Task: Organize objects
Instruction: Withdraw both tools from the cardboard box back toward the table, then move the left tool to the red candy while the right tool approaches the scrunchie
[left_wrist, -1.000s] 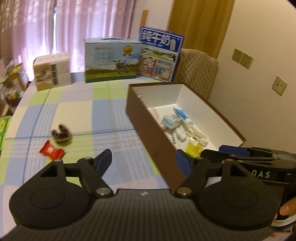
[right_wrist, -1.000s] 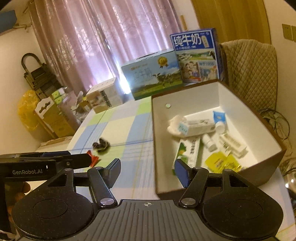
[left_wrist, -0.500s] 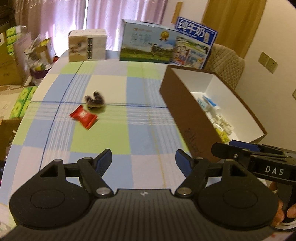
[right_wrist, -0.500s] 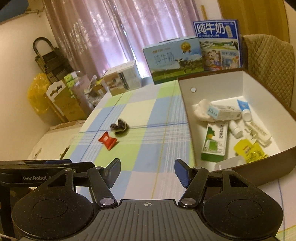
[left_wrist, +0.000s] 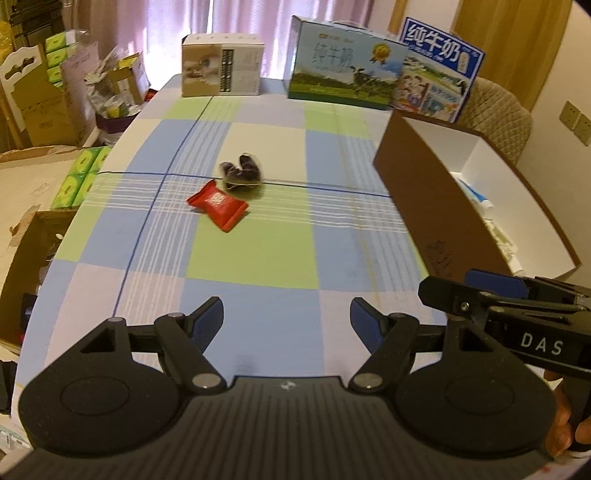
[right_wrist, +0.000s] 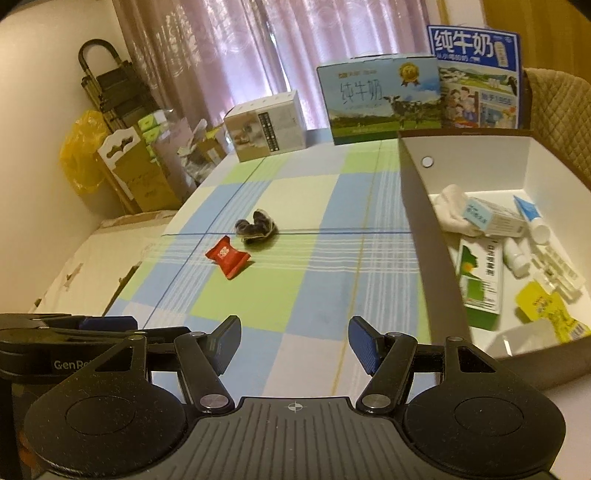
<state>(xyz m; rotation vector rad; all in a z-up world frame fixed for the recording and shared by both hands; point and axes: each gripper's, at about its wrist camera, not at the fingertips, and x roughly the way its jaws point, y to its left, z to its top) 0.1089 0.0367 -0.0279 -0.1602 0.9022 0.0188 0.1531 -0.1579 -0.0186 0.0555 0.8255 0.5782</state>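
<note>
A red snack packet (left_wrist: 218, 207) lies on the checked tablecloth, with a dark crumpled wrapper (left_wrist: 241, 175) just behind it; both also show in the right wrist view, the packet (right_wrist: 229, 256) and the wrapper (right_wrist: 256, 229). A brown box with a white inside (right_wrist: 421, 206) stands at the right and holds several small packages and tubes; it also shows in the left wrist view (left_wrist: 424, 192). My left gripper (left_wrist: 287, 319) is open and empty, near the table's front edge. My right gripper (right_wrist: 294, 341) is open and empty, left of the box.
Two milk cartons (left_wrist: 343, 70) (left_wrist: 439, 70) and a small beige box (left_wrist: 221, 70) stand along the table's far edge. A padded chair (left_wrist: 498, 118) is behind the brown box. Cardboard boxes and clutter (left_wrist: 48, 110) sit on the floor to the left.
Both grippers have swung left, away from the brown box and toward the red packet and dark wrapper, which now sit nearer the middle of both views. Both stay open.
</note>
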